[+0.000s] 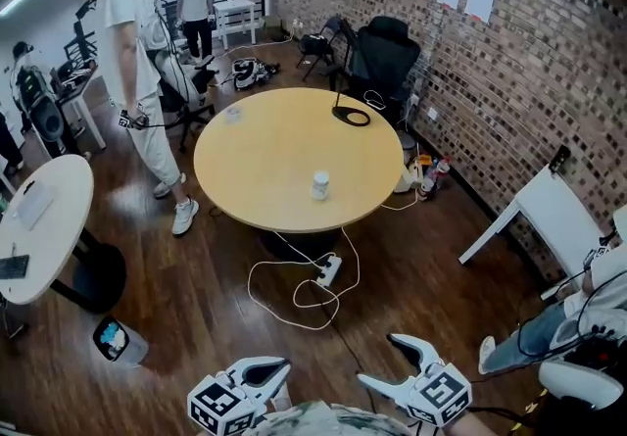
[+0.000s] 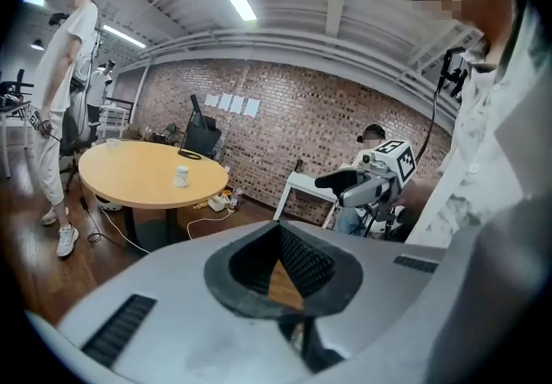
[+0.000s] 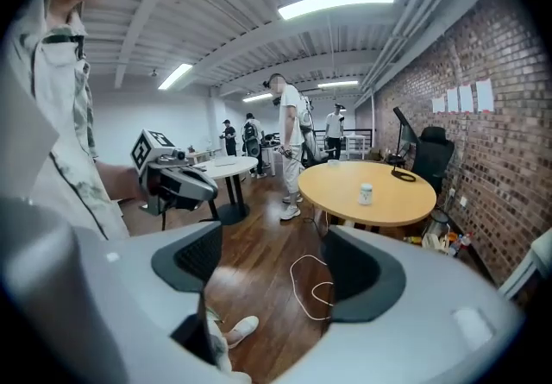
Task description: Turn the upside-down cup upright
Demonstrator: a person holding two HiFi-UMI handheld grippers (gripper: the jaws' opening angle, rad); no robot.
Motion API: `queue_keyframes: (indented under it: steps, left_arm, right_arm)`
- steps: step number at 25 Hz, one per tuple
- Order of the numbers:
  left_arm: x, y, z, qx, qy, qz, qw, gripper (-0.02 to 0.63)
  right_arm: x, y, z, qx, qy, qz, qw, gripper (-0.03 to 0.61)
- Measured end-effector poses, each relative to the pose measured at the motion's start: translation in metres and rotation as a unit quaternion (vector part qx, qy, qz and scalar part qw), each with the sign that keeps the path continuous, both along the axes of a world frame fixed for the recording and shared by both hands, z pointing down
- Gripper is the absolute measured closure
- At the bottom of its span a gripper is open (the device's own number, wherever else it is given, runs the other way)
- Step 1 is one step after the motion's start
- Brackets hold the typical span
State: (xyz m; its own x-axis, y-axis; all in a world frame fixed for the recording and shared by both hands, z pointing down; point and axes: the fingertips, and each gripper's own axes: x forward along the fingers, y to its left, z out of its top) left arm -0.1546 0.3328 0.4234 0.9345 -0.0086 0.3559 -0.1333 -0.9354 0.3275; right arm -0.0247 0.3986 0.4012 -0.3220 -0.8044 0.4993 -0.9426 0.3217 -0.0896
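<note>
Not at the table yet: the cup (image 1: 320,185) stands on the round table (image 1: 265,145), toward the edge nearest you, well apart from both grippers. It's too small from here to confirm which end is up. Risks, as I judge them: the white cable (image 1: 294,292) and power strip (image 1: 328,270) lie on the floor between you and the table, so walking straight in could snag a foot. A person (image 1: 132,52) stands just beside the table's left side, so a wide left-arm swing could clip them. The cup looks light and sits toward the near rim. Come in low or fast and you'll likely shove it over or off the edge before you get a grip. Flip it with a loose pinch and it may slip out mid-turn. Left gripper (image 1: 272,373): jaws closed, pads meeting at the tips, nothing between them but a sliver of floor. Open it before using it, or a closed tip will just poke the cup. Right gripper (image 1: 384,362): jaws spread wide, empty, touching nothing, only floor and cable visible through the gap. It's the readier of the two.
</note>
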Motion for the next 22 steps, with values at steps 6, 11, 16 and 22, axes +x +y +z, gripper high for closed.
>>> queue_keyframes:
  steps: [6, 11, 16, 22]
  left_arm:
    - [0.055, 0.122, -0.022, -0.002, 0.006, 0.011, 0.9999, 0.609]
    - [0.055, 0.188, -0.015, -0.006, -0.022, 0.008, 0.9997, 0.609]
    - [0.052, 0.216, -0.024, -0.008, -0.044, 0.002, 0.999, 0.609]
    - [0.075, 0.235, -0.044, 0.022, -0.031, 0.021, 0.9991, 0.609]
  right_arm:
    - [0.032, 0.11, -0.005, 0.006, -0.001, -0.006, 1.0, 0.202]
    - [0.032, 0.158, -0.008, 0.019, -0.004, -0.024, 1.0, 0.203]
    - [0.041, 0.186, -0.019, 0.027, -0.016, -0.017, 0.999, 0.204]
    - [0.047, 0.208, -0.023, 0.039, -0.013, -0.012, 0.999, 0.204]
